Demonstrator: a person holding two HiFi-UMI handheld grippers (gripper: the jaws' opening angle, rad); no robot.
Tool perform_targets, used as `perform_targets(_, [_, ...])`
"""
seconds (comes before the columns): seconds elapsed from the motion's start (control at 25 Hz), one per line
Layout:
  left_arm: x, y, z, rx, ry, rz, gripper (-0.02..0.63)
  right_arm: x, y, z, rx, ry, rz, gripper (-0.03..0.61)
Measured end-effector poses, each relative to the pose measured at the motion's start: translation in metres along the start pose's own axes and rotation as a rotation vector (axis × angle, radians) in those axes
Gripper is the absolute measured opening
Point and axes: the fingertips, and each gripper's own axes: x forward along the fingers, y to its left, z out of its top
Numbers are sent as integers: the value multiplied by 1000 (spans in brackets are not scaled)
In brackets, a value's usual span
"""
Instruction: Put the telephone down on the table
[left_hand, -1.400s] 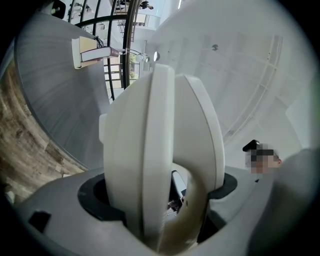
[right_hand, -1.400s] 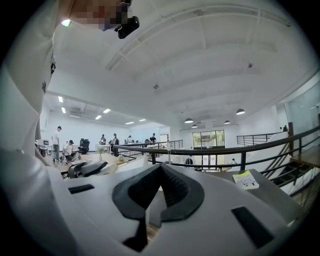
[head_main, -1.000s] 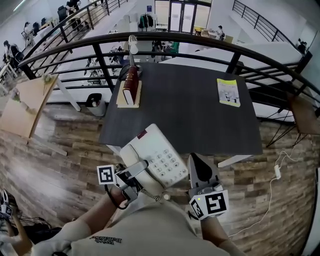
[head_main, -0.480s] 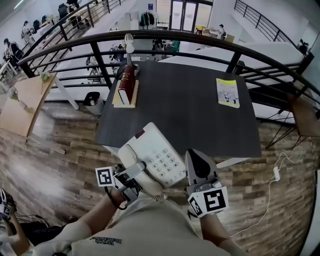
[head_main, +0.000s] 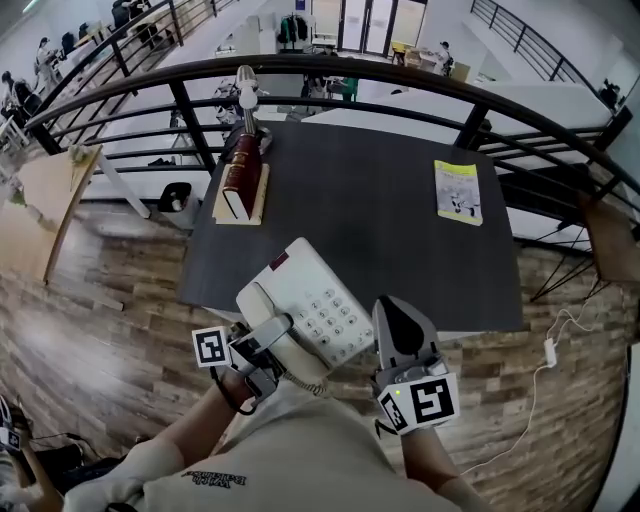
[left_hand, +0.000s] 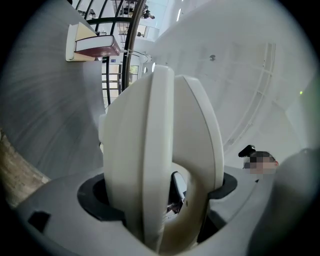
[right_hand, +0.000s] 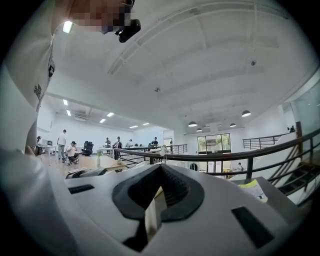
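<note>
Left claw (head_main: 264, 342): held narrow, clamped on the telephone (head_main: 312, 300). In the left gripper view the cream casing fills the gap, with a dark pad pressing on each side.
Grip place: the telephone's near left end, where the handset lies.
Right claw (head_main: 392, 311): jaws drawn together with only a thin slit between the pads, holding nothing. It points to the far side.
Telephone: at the near edge of the desk (head_main: 390, 240), toward the desk's left corner, with the keypad facing up. Its near end juts past the edge toward the person. I cannot tell whether it rests on the desk.
Telephone and right claw: the right claw sits just beside the telephone's near right corner; whether they touch is unclear.
Cord (head_main: 303, 384): coiled, hanging below the telephone's near end.
Book (head_main: 240, 172): far left of the desk, well apart from the telephone.
Booklet (head_main: 458, 190): yellow, far right of the desk.
</note>
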Motion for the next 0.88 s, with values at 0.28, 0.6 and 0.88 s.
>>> perform_targets(0.28, [29, 19, 47, 10, 13, 10, 465, 51, -32, -5, 13, 24, -7, 2])
perform_targets(0.6, [52, 49, 112, 6, 5, 44, 465, 122, -66, -11, 26, 40, -17, 2])
perform_targets(0.88, [82, 70, 172, 5, 3, 91, 465, 190, -94, -5, 33, 65, -23, 3])
